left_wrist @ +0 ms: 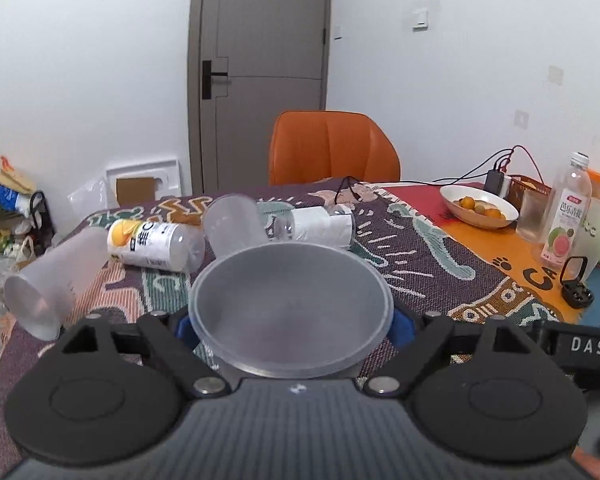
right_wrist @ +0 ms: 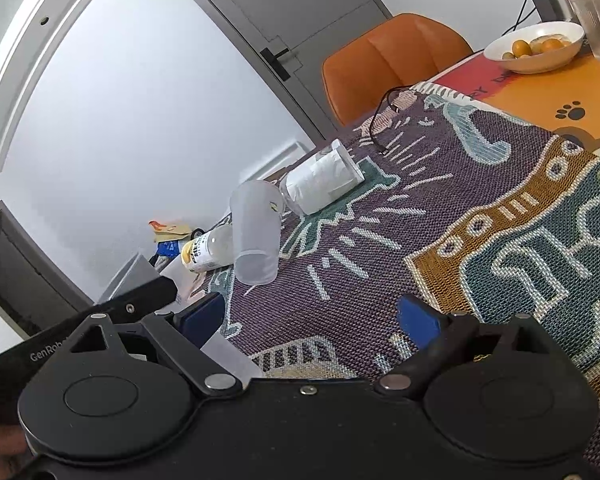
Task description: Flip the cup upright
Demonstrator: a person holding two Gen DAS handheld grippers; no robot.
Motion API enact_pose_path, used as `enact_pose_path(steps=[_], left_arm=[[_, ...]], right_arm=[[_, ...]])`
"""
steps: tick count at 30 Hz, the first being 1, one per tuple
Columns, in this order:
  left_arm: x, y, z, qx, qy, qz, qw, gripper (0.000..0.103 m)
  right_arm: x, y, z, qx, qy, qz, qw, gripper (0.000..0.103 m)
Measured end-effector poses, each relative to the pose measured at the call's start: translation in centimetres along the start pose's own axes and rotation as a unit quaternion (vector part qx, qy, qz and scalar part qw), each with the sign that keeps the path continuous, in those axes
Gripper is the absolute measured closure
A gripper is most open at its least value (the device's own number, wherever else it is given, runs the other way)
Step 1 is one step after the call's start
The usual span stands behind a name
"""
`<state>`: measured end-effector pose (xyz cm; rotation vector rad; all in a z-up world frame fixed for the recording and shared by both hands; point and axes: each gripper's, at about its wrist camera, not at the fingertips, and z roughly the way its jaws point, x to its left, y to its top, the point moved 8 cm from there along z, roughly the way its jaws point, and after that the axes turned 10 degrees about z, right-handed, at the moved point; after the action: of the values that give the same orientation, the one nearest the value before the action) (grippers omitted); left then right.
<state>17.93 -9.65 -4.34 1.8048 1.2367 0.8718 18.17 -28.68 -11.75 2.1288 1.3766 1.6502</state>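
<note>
My left gripper (left_wrist: 291, 325) clamps frosted cup (left_wrist: 290, 308) between blue pads (left_wrist: 401, 327), cup's round end facing camera, held above patterned cloth (left_wrist: 420, 252) on tabletop. My right gripper (right_wrist: 314, 316) spread wide, nothing between fingers, low over cloth. Second frosted cup (left_wrist: 50, 280) lies on side at left edge. Third cup (right_wrist: 256, 236) tilted beside two toppled bottles (left_wrist: 156, 244). Fruit bowl (left_wrist: 478, 205) far right.

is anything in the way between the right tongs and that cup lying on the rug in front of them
Nothing visible blocks it. The right tongs are open, and only bare woven cloth lies between them and the translucent cup. The orange-label bottle and white-label bottle lie close beside and behind the cup, not in front.
</note>
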Motion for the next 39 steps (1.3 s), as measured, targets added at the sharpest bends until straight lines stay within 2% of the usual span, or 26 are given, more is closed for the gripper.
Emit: enact_pose_path(steps=[3,6,11,14,19,22,39], left_arm=[[0.6,-0.3,-0.2,0.009,0.001,-0.014,0.9999,0.014],[1.1,-0.5,-0.9,0.006,0.011,-0.022,0.9997,0.006],[1.0,-0.3,-2.7,-0.006,0.001,-0.026,0.9996,0.006],[1.0,-0.3,-3.8,-0.012,0.008,-0.021,0.9997,0.006],[2.0,-0.5,-5.5,-0.019,0.014,-0.044,0.9988,0.005],[2.4,-0.9,-6.3,-0.017,0.020,-0.051,0.9984,0.002],[4.6,-3.5,-10.6,-0.015,0.057,-0.078,0.9952,0.000]], right_arm=[[0.3,0.2,-0.4,-0.005,0.003,-0.002,1.000,0.008],[0.7,0.3,-0.9,-0.009,0.005,-0.006,1.000,0.008],[1.3,0.6,-1.9,-0.020,0.009,-0.014,1.000,0.007],[1.7,0.8,-2.6,-0.027,0.011,-0.020,0.999,0.007],[2.2,0.8,-3.7,-0.032,0.010,-0.038,0.999,0.002],[2.5,0.7,-4.3,-0.034,0.008,-0.057,0.998,0.000],[4.7,-1.3,-7.2,-0.008,0.018,-0.143,0.989,0.000]])
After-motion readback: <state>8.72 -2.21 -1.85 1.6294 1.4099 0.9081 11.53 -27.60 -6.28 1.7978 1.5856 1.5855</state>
